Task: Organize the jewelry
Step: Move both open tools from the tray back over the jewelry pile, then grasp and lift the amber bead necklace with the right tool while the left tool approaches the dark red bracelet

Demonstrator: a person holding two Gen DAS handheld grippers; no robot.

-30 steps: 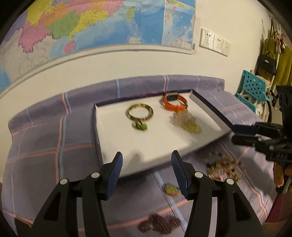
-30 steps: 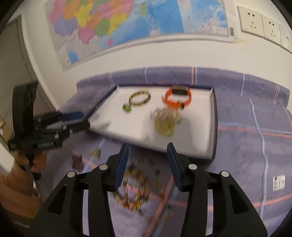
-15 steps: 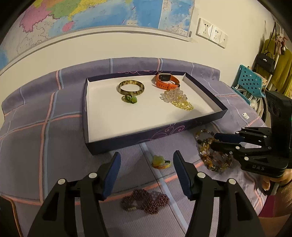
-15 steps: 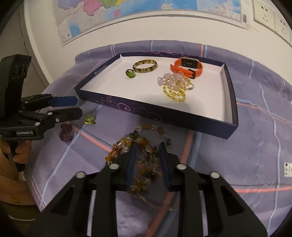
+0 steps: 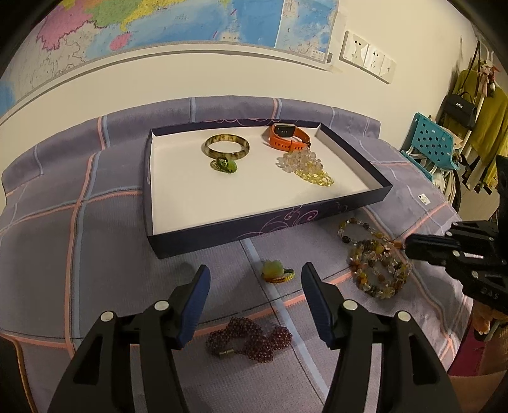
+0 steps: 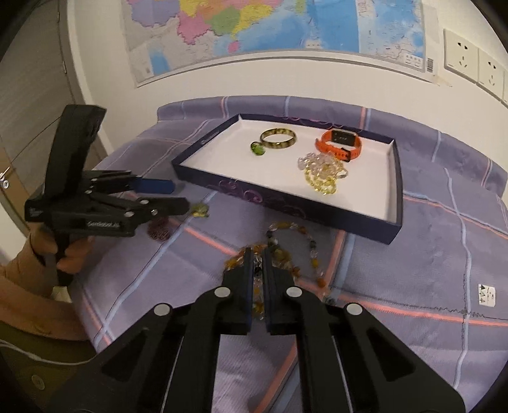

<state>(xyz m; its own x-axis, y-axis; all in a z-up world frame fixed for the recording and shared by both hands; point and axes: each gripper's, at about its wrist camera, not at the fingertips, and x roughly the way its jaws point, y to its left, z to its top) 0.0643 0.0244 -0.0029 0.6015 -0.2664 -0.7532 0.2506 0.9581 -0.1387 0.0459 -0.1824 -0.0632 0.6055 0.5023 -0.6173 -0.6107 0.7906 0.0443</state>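
Now squeezed shut: right gripper (image 6: 257, 254) on amber bead necklace (image 6: 279, 251), near the tray (image 6: 285, 203).
Left gripper (image 5: 254, 279) open beside tray, over yellow charm (image 5: 276, 270), holding nothing.

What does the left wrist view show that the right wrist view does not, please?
Only the left wrist view shows the teal chair, the hanging clothes and the whole dark red bead bracelet. Only the right wrist view shows the right gripper shut on the amber bead necklace, and the hand holding the left gripper. Both show the tray, bangle, orange watch and wall map.
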